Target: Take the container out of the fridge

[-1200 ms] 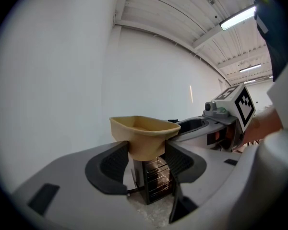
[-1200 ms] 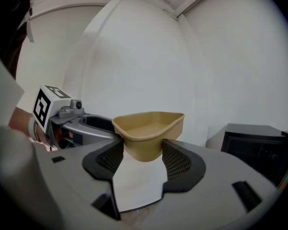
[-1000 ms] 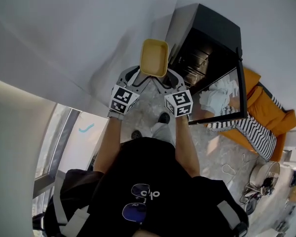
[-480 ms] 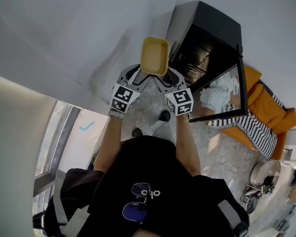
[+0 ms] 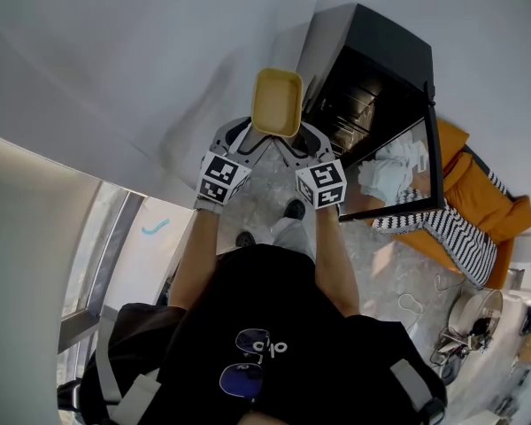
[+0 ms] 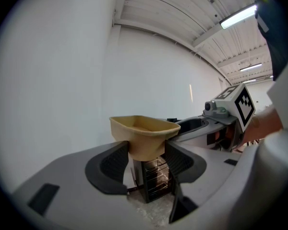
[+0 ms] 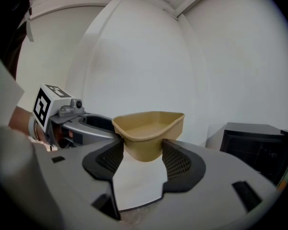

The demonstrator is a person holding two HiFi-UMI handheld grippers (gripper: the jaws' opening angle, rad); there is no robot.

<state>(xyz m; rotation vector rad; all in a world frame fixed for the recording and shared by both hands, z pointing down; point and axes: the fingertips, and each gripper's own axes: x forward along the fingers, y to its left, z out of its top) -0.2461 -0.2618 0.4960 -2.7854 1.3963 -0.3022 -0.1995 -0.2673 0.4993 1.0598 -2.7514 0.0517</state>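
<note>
Nothing moved: left gripper [image 6: 146,158] and right gripper [image 7: 143,156] hold container [image 5: 276,103], arms outstretched.

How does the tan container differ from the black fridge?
The container is tan and small; the fridge is black and far larger. The container is in the air, held by the left gripper and the right gripper; the fridge stands on the floor. Both are open: no lid, door swung out.

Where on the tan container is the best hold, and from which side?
Its near end, below the rim, coming from the person's side. The container is an open tub that tapers under a flared lip, so jaws fit round the body and the lip likely stops slipping. The left gripper and right gripper each clamp a near corner this way.
</note>
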